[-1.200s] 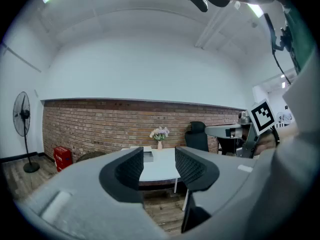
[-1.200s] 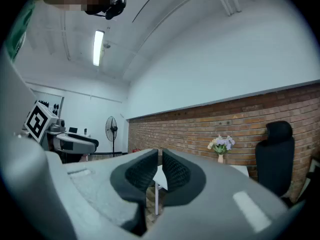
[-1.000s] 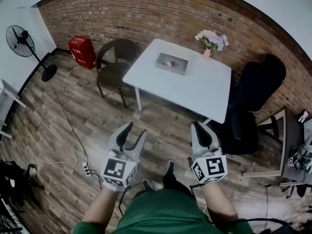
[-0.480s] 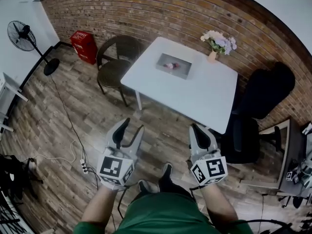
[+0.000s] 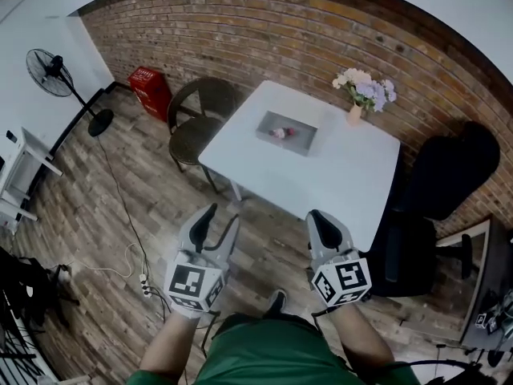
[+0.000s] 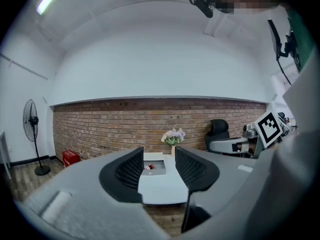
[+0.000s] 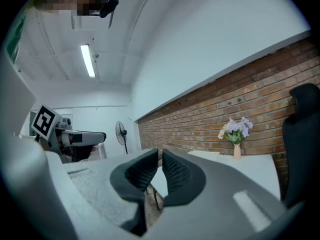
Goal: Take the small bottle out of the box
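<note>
My left gripper (image 5: 220, 217) has its fingers spread on nothing, and my right gripper (image 5: 320, 218) has its fingers all but pressed together, also empty. Both are over the wooden floor (image 5: 120, 215), well short of the white worktop (image 5: 337, 175). The small bottle (image 5: 278, 132) lies in the shallow grey box (image 5: 309, 140) there, near a vase of flowers (image 5: 355, 112) by the brick wall (image 5: 264, 30); my left gripper view frames that box between its fingers, while the right shows the vase.

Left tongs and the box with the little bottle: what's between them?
The head view shows only wooden floor, then the bare near part of the white table, between the left tongs and the box holding the small bottle.
</note>
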Demonstrator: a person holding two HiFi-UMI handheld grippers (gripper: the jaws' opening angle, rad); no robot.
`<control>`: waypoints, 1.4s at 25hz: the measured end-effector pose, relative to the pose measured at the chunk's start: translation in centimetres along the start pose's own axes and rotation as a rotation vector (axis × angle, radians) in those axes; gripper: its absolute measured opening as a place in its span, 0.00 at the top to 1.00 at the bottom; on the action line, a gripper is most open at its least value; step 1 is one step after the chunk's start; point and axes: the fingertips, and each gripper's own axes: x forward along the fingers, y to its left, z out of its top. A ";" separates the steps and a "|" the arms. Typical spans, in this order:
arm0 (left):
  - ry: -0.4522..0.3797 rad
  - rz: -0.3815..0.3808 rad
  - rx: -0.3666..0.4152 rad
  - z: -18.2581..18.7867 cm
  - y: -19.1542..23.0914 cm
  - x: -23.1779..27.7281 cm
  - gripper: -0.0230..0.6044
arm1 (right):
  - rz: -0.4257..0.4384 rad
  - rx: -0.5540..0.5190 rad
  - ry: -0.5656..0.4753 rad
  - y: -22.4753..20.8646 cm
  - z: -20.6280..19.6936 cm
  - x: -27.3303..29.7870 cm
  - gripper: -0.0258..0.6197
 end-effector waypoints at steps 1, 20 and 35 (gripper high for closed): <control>0.001 0.009 0.008 0.3 0.0 0.4 0.64 | 0.006 0.004 -0.002 -0.4 0.2 0.4 0.92; -0.048 0.045 0.083 1.5 7.2 10.3 0.64 | -0.117 -0.039 -0.035 -7.0 3.3 7.2 0.92; -0.075 -0.193 0.061 2.2 18.6 21.8 0.64 | -0.368 -0.075 -0.061 -7.3 5.9 18.2 0.92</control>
